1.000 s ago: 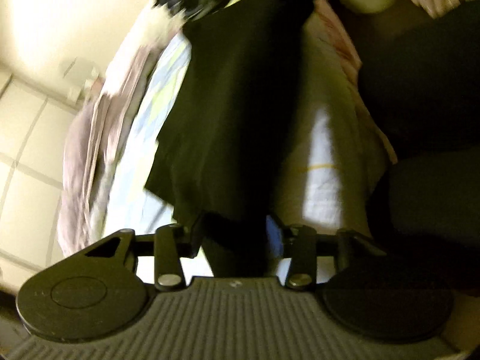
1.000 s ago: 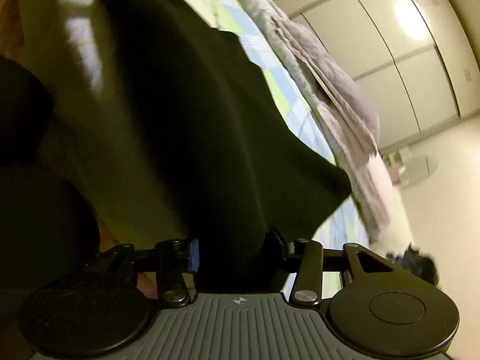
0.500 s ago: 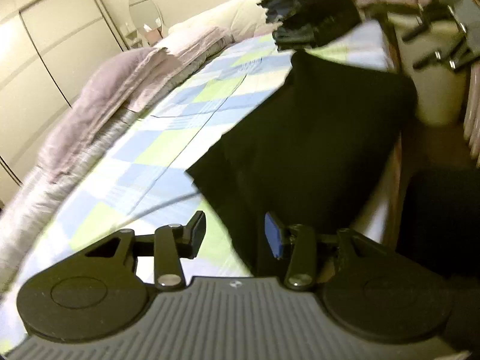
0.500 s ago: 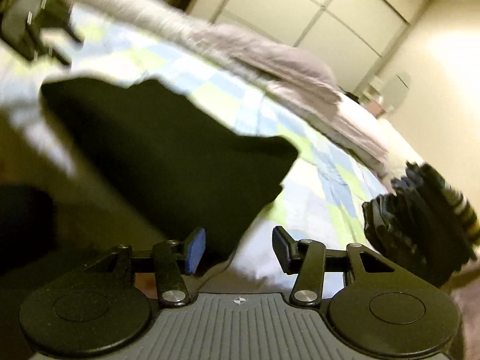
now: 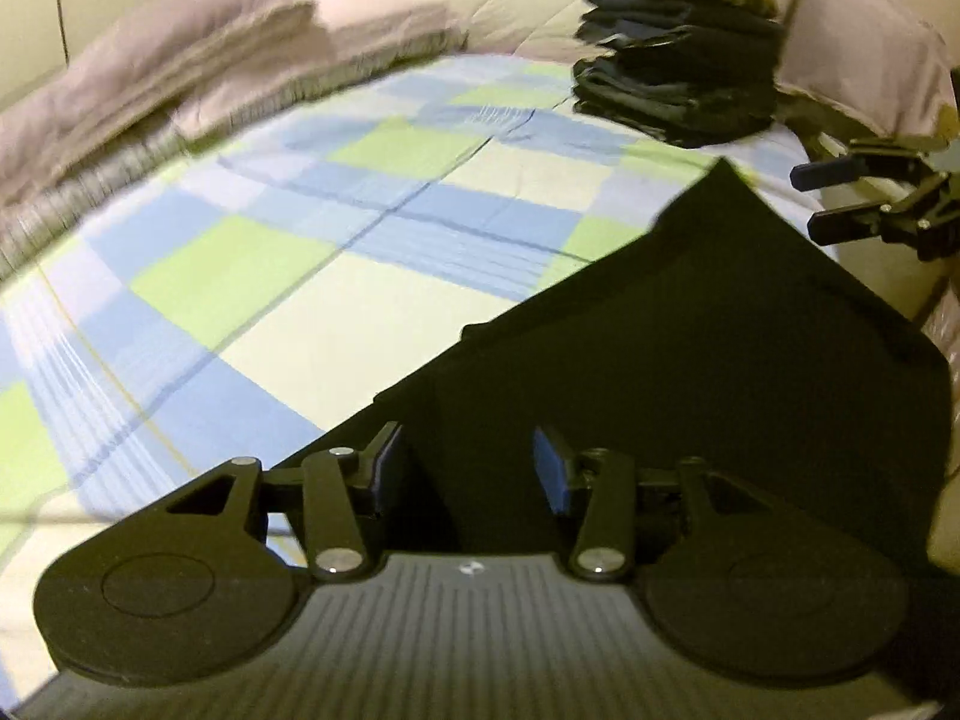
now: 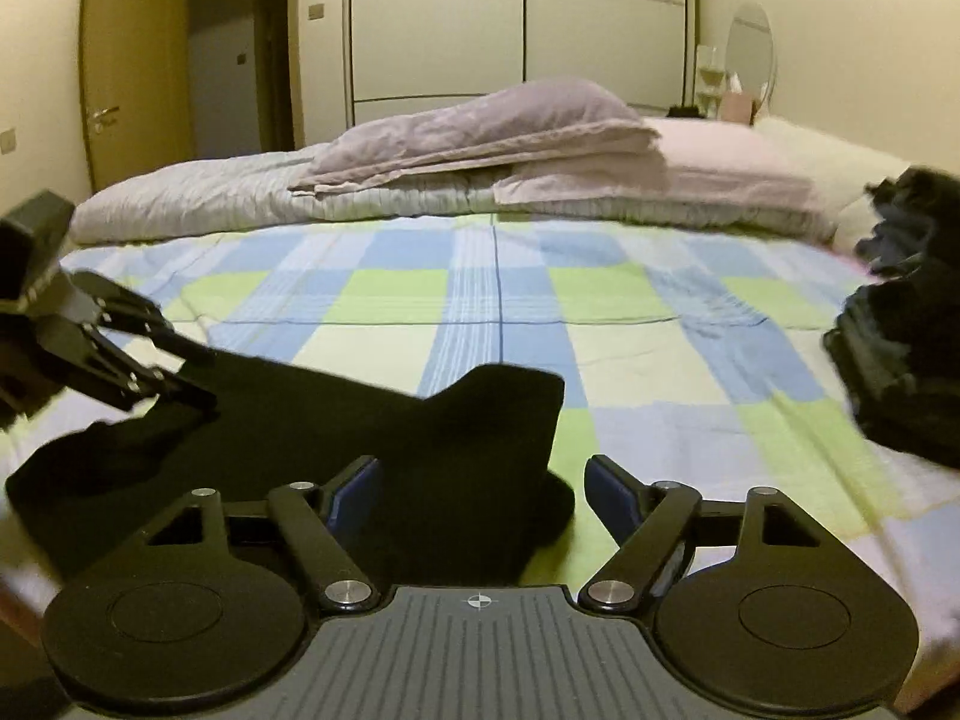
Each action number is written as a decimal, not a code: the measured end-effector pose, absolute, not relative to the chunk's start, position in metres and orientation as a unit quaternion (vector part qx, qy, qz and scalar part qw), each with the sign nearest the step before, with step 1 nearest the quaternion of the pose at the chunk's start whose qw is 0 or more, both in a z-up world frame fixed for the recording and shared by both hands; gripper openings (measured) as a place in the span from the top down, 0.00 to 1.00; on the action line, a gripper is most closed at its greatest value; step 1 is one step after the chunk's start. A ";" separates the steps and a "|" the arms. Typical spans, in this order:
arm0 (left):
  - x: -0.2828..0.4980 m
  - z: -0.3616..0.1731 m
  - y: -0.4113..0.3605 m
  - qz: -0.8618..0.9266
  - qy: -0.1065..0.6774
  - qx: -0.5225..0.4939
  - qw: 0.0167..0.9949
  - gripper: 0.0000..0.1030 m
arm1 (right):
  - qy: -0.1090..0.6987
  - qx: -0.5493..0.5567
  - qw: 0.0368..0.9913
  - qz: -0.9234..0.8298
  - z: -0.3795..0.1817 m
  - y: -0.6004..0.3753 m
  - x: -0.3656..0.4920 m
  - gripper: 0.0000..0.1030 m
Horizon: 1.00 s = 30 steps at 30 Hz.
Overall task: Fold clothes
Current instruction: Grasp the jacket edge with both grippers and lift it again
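Left wrist view: one bed, its checked sheet (image 5: 336,228) in blue, green and white squares, with one heap of lilac bedding (image 5: 198,54) along its far left side. One black garment (image 5: 708,372) lies flat on the near right part of the sheet, a plain dark shape with a pointed corner toward the far end and a stepped edge on its left; no folds or seams can be made out in the dark cloth. The left gripper (image 5: 468,468) is released, its blue-padded jaws spread apart just over the garment's near edge and holding nothing. Farther right, one stack of folded dark clothes (image 5: 678,54) sits at the head of the bed, beside a pale pillow (image 5: 864,42). At the right edge the right gripper (image 5: 876,204) shows, its two fingers parted, near the garment's right corner. In the right wrist view, the left gripper (image 6: 90,348) appears at the left, touching or just above the garment's (image 6: 336,420) left end; I cannot tell which. The garment lies spread across the near part of the sheet (image 6: 498,312), its right end rising in a blunt flap. The right gripper (image 6: 483,492) stands wide open over that end, empty. The dark stack (image 6: 900,324) is blurred at the right edge.
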<state>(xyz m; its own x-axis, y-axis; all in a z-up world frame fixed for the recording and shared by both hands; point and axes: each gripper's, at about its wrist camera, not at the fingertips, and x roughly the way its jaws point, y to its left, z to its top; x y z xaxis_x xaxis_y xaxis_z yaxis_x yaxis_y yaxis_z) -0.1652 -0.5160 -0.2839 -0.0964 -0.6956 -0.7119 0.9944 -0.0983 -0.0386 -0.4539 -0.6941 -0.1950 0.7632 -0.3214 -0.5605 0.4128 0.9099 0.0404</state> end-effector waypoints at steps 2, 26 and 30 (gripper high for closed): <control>-0.156 -0.290 -0.525 -0.690 0.291 0.263 0.609 0.63 | 0.283 0.094 0.935 -0.191 -0.200 -0.709 -0.442 0.25; -0.149 -0.289 -0.515 -0.623 0.275 0.275 0.679 0.82 | 0.314 0.117 0.913 -0.233 -0.210 -0.750 -0.438 0.77; -0.157 -0.261 -0.487 -0.615 0.250 0.267 0.699 0.83 | 0.286 0.092 0.927 -0.223 -0.183 -0.712 -0.463 0.63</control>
<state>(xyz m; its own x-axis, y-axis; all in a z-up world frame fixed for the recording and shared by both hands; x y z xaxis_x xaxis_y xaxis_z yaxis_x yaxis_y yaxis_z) -0.1574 -0.4874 -0.2612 0.1188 -0.7264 -0.6769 0.9927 0.1012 0.0655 -0.4629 -0.7121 -0.1832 0.7363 -0.3617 -0.5719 0.4669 0.8833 0.0426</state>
